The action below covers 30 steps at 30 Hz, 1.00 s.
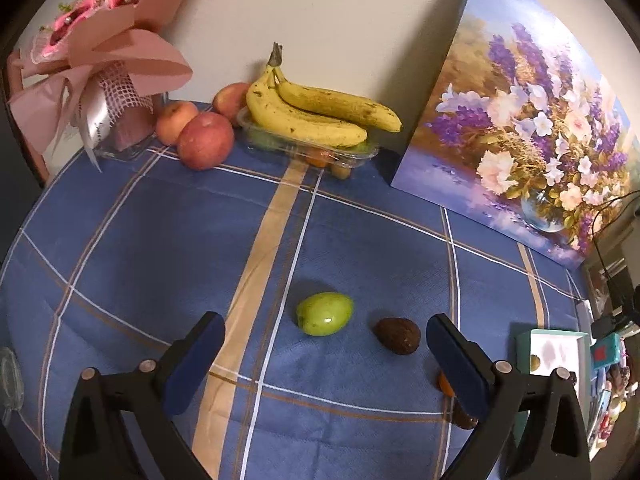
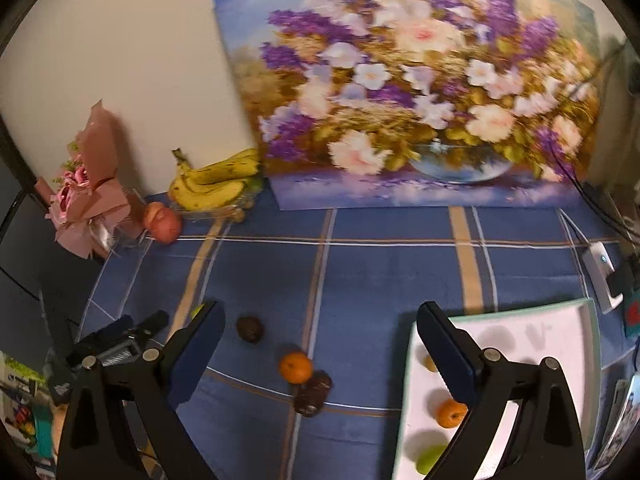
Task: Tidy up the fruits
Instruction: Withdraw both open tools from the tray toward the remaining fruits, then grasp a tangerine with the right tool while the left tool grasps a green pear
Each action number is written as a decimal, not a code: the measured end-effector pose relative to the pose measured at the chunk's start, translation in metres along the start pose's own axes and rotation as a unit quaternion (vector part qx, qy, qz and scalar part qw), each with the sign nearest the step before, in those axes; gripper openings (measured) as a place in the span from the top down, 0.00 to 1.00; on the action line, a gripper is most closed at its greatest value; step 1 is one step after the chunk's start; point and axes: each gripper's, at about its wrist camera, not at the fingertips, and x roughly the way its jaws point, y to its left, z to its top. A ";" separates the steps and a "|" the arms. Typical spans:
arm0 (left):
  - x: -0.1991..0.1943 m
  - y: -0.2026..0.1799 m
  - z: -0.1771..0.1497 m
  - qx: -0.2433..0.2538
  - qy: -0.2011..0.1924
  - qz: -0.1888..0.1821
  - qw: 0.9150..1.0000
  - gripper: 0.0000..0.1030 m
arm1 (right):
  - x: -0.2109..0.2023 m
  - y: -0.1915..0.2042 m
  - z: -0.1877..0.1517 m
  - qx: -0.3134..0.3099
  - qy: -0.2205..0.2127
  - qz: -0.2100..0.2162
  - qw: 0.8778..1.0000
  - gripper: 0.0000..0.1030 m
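Note:
My left gripper (image 1: pixel 325 354) is open and empty, hovering just short of a green fruit (image 1: pixel 325 314) that lies between its fingers on the blue checked cloth. A dark brown fruit (image 1: pixel 398 335) lies just right of it, near the right finger. My right gripper (image 2: pixel 320 344) is open and empty above the cloth. In the right wrist view an orange fruit (image 2: pixel 295 367) and a dark fruit (image 2: pixel 312 394) lie between its fingers, and the brown fruit (image 2: pixel 250 329) sits further left. A white tray (image 2: pixel 560 332) at the right holds an orange fruit (image 2: pixel 450 414), a green one (image 2: pixel 430 458) and a small one.
Bananas (image 1: pixel 316 112) rest on a clear plastic box with red apples (image 1: pixel 205 140) beside it at the back. A pink bouquet (image 1: pixel 92 64) stands back left. A flower painting (image 1: pixel 520 120) leans on the wall. A white device (image 2: pixel 602 272) and cables lie right.

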 end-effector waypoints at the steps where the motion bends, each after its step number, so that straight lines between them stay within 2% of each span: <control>1: 0.003 0.001 0.001 0.000 0.003 0.000 1.000 0.02 | 0.002 0.004 0.003 -0.002 0.003 0.001 1.000 0.06; 7: 0.025 0.005 0.003 0.001 0.020 0.004 1.000 0.02 | 0.030 0.027 0.013 -0.024 0.035 -0.008 0.999 0.06; 11: 0.046 0.008 0.000 -0.004 0.037 -0.001 0.999 0.02 | 0.064 0.030 0.001 -0.026 0.071 -0.013 0.997 0.06; 13: 0.057 0.008 -0.002 -0.008 0.046 -0.002 0.999 0.08 | 0.085 0.031 -0.009 -0.028 0.095 -0.017 0.995 0.06; 15: 0.071 0.008 -0.004 -0.009 0.060 -0.001 0.998 0.09 | 0.105 0.032 -0.021 -0.033 0.120 -0.022 0.992 0.10; 17: 0.082 0.007 -0.007 -0.009 0.071 0.000 0.997 0.10 | 0.122 0.034 -0.032 -0.038 0.141 -0.023 0.989 0.25; 22: 0.098 0.005 -0.010 -0.012 0.082 -0.002 0.997 0.18 | 0.159 0.037 -0.059 -0.048 0.185 -0.025 0.981 0.26; 25: 0.102 0.003 -0.010 -0.009 0.085 0.002 0.996 0.23 | 0.170 0.040 -0.067 -0.056 0.198 -0.025 0.978 0.37; 30: 0.102 0.001 -0.007 -0.007 0.086 0.008 0.996 0.49 | 0.177 0.042 -0.073 -0.071 0.204 -0.032 0.976 0.44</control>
